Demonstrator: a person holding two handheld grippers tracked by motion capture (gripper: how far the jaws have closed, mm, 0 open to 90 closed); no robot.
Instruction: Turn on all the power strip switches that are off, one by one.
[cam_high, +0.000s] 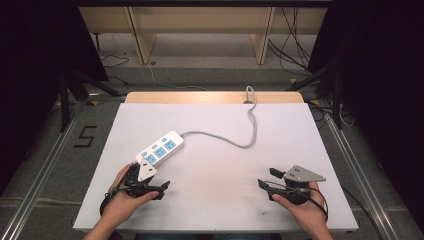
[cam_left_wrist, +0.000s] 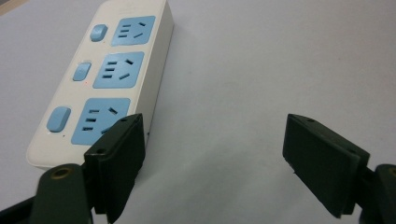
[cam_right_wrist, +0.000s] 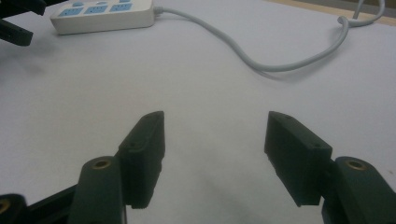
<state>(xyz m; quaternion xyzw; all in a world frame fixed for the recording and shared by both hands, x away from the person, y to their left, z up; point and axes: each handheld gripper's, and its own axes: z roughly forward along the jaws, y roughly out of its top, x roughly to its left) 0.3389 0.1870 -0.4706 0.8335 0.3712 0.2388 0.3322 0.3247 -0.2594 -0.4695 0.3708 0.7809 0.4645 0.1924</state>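
Each black plastic tool (cam_high: 150, 189) has two flat square pads (cam_left_wrist: 119, 158), a brass screw hole, a grey three-cornered plate (cam_high: 303, 174) and a black cable.

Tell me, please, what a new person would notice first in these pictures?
First, the white power strip with three blue sockets, lying at the table's left side, its grey cord curling away to the far edge. Next, the left gripper, open just beside the strip, and the right gripper, open over bare table.
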